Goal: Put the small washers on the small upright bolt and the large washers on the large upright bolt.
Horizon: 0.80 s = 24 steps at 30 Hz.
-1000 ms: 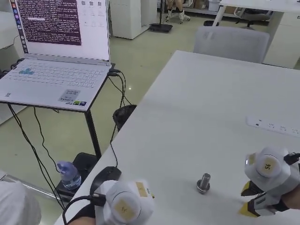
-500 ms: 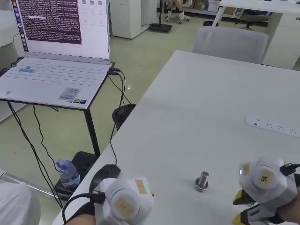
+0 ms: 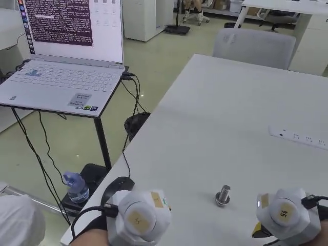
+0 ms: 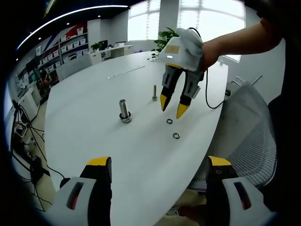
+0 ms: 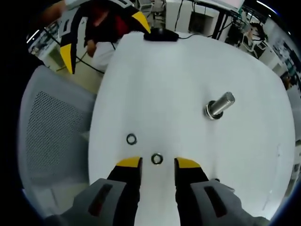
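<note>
The right gripper [image 5: 158, 162] is set with fingers parted about a washer [image 5: 157, 158] lying flat on the desk [image 5: 188, 61], and nothing is grasped. So thin a ring could be pinched unevenly and flicked toward the second washer [image 5: 131, 139] or over the near edge. The left gripper [image 4: 159, 161] is held released and empty. The large bolt [image 5: 218, 106] and small bolt [image 4: 154, 92] are stood well apart from the washers, and the path is judged open.

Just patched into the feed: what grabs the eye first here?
The right tool hangs open over the white table, its jaws either side of one washer, a second washer lying close by. Beyond them stand the large bolt and the thinner small bolt, both upright.
</note>
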### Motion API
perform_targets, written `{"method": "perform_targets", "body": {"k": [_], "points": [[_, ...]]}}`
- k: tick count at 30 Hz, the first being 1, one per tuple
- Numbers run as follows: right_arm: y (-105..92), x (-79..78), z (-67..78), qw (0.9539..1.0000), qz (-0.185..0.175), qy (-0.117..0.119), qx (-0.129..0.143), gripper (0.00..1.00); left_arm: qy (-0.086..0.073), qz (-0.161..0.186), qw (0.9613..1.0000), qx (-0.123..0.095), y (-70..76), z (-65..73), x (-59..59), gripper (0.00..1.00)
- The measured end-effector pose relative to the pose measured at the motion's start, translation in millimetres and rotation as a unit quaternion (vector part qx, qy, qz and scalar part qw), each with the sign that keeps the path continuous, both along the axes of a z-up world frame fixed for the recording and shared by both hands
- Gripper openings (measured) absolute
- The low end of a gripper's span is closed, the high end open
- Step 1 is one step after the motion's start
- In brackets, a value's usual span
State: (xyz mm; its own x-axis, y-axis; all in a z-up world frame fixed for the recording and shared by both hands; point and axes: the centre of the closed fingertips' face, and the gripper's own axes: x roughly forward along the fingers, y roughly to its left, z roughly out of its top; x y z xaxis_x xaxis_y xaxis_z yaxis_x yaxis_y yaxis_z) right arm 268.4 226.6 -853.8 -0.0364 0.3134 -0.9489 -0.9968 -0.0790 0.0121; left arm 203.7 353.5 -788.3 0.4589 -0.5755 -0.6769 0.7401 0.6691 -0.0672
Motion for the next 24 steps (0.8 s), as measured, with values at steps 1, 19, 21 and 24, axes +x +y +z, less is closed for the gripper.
{"method": "perform_targets", "body": {"k": [1,19,21,24], "points": [[-0.5,-0.7,-2.6,1.0,0.0,0.0,-0.001,0.29,-0.002,-0.001,1.0,-0.005,-1.3,1.5,-0.1,0.82],[-6.9,0.8,-23.6,0.9997,-0.022,-0.009,-0.007,0.26,0.0,-0.002,0.9999,-0.01,-0.4,1.6,-3.9,0.81],[-7.4,0.7,-25.9,0.9997,-0.022,-0.009,-0.01,0.26,0.0,-0.004,1.0,-0.008,0.0,0.7,-4.2,0.81],[-7.5,3.1,-25.2,0.9995,-0.027,-0.011,-0.01,0.23,0.0,-0.006,0.9999,-0.009,-0.7,0.9,-5.0,0.81]]}}
